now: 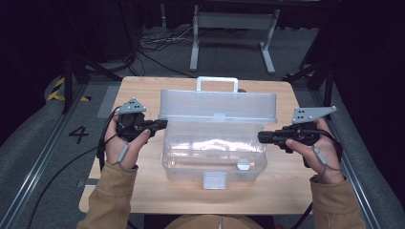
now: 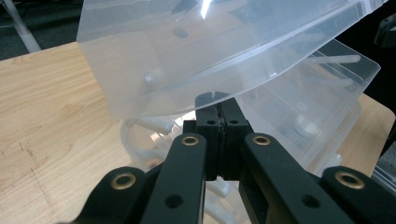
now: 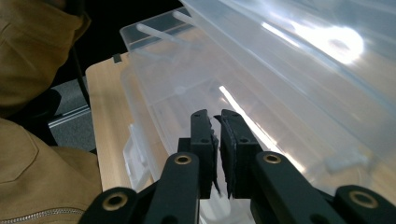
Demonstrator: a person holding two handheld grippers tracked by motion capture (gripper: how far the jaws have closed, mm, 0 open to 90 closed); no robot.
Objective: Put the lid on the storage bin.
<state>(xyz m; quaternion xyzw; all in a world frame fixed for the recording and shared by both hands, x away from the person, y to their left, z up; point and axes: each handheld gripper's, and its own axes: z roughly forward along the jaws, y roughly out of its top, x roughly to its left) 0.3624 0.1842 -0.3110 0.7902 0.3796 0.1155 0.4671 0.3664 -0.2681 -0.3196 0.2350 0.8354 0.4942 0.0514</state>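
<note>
Smack in the middle of the wooden desk (image 1: 143, 195) sits a clear plastic toolbox (image 1: 213, 160), with its lid (image 1: 218, 106) swung up and standing behind the open body, handle (image 1: 217, 84) poking up at the back and the front latch (image 1: 214, 180) hanging toward the person.

The left gripper (image 1: 162, 124) is parked at the box's left end, pointing inward. Its fingers (image 2: 208, 126) are pressed together with nothing between them, and in the left gripper view the tips sit right under the curved edge of the raised lid, just beside the box wall. Can't tell if they actually touch the plastic.

The right gripper (image 1: 261, 137) comes in from the opposite end, also aimed at the box. Its fingers (image 3: 203, 135) are nearly together, just a thin slit left between the pads, and nothing is caught in there. From the right gripper view the tips sit close to the right end of the box, below the lid, looking along the tray inside. A tan sleeve (image 3: 32, 51) shows off to one side of that view.

Both hands sit about level with the box rim, one on each side.
</note>
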